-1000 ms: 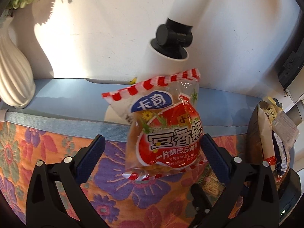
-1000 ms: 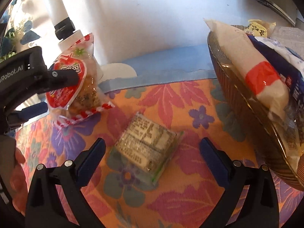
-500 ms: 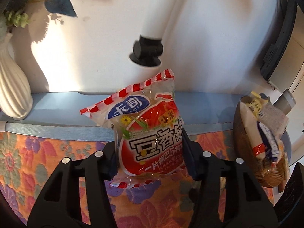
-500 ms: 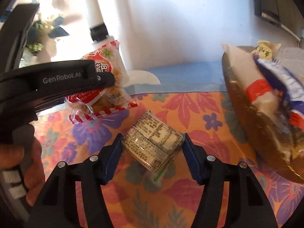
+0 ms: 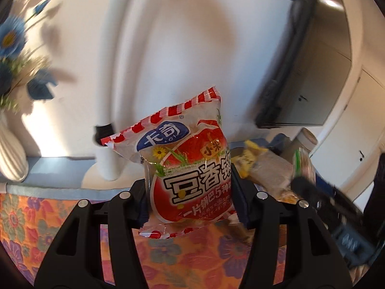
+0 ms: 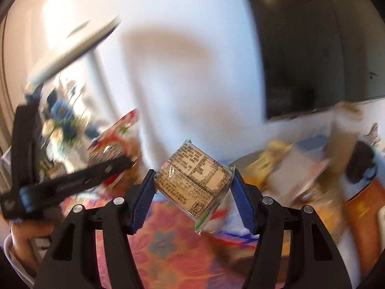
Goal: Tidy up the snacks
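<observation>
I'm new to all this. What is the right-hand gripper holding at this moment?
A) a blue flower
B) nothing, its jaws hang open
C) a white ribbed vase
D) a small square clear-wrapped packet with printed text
D: in the right wrist view the right gripper has its blue-padded jaws pressed on both sides of the small square packet, which is lifted clear of the flowered cloth.

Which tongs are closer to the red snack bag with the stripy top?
Left. The left tongs are squeezing the red snack bag between their pads. The right tongs are off to its side, holding a small clear packet.
</observation>
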### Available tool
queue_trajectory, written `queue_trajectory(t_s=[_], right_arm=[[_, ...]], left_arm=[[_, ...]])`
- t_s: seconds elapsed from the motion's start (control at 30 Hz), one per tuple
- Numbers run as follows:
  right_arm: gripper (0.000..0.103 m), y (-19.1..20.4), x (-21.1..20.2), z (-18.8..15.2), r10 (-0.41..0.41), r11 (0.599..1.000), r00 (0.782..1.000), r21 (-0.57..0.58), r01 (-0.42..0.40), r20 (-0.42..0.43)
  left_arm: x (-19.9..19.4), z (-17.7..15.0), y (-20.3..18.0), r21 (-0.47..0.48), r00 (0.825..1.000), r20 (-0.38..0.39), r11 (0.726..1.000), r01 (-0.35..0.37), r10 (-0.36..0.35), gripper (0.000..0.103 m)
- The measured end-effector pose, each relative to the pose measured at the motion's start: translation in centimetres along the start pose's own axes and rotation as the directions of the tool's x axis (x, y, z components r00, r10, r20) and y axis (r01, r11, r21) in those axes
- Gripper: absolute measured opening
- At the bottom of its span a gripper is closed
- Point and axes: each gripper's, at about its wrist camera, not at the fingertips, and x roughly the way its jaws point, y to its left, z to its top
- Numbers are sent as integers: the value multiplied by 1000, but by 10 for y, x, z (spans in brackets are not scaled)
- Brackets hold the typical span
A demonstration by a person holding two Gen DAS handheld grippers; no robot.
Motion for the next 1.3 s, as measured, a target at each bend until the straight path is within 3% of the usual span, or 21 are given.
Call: queue_trajectory(t_s=[0.2, 0.4, 0.43, 0.47, 0.53, 0.8, 0.97, 1.07, 1.17, 1.3], right_arm=[[61, -95, -17, 22, -75, 992, 997, 97, 75, -6], [62, -161, 27, 21, -74, 976, 989, 193, 98, -129], [66, -170, 32, 19, -74, 976, 984, 191, 105, -162], [76, -174, 38, 18, -71, 976, 979, 190, 108, -192], [87, -183, 40, 10, -53, 977, 971, 191, 99, -233], [98, -169, -26, 2, -40, 971, 997, 234, 55, -69], [98, -131, -63, -34, -60, 987, 998, 148, 59, 3], [98, -107, -58, -72, -77, 995, 997, 67, 79, -30], [98, -86, -49, -106, -82, 996, 990, -31, 79, -115], [98, -93, -52, -112, -54, 996, 985, -82, 41, -162]], left_arm=[[35, -1, -65, 34, 995, -44, 995, 96, -95, 55], [81, -7, -105, 41, 986, -116, 991, 127, -121, 58], [90, -7, -105, 33, 982, -142, 991, 130, -124, 71], [100, -9, -107, 32, 978, -177, 992, 118, -111, 94], [107, -12, -110, 57, 982, -189, 998, 37, -26, 99], [55, -24, -117, 127, 985, -82, 982, -140, 151, 100], [19, -60, -110, 140, 971, 34, 961, -239, 236, 100], [12, -95, -102, 109, 969, 41, 963, -247, 244, 100], [20, -124, -94, 80, 970, -16, 967, -241, 243, 100], [19, -131, -92, 80, 974, -56, 973, -214, 219, 100]])
